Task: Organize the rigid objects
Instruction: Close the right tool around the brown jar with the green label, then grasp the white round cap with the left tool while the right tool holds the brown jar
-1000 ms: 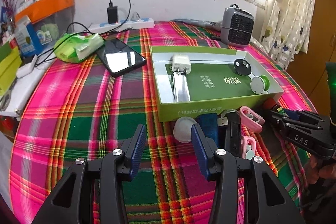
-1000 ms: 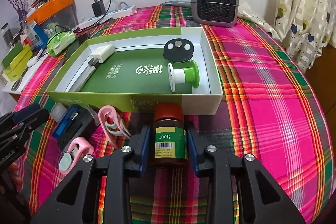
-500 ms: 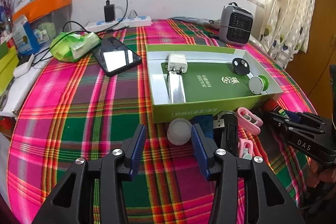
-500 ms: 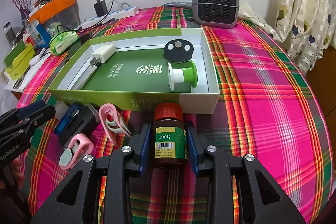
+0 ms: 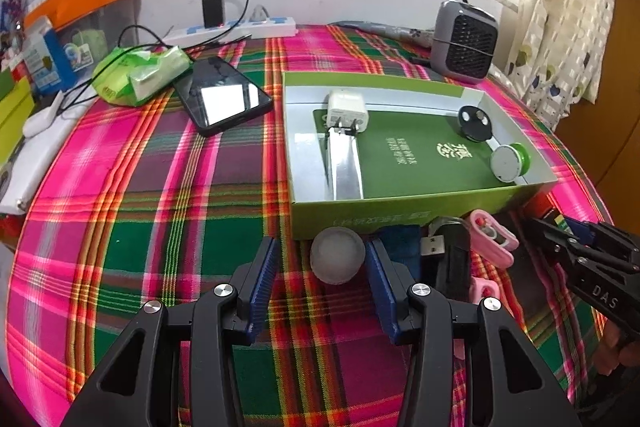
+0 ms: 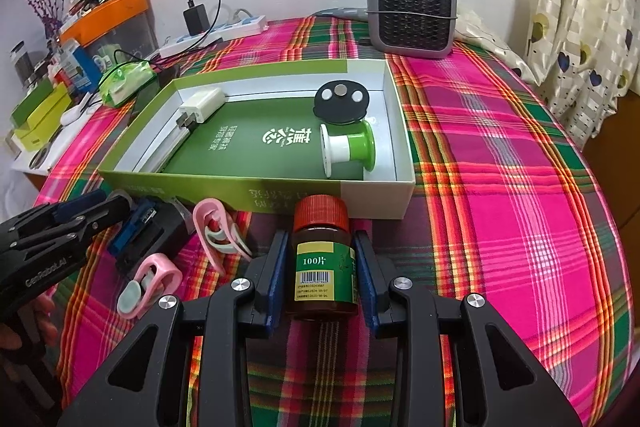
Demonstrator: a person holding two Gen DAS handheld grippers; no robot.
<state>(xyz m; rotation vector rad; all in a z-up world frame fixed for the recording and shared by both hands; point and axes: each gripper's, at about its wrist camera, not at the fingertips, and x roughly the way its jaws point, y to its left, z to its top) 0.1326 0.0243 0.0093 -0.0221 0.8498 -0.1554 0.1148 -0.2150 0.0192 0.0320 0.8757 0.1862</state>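
Squarely clamped, round amber bottle (image 6: 323,263), right claw (image 6: 322,269)

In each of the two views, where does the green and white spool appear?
Left wrist view: the green and white spool lies at the right, in the near right corner of the green box.
Right wrist view: the spool lies near the centre, in the same corner.
Shared landmark: the black disc just behind it.
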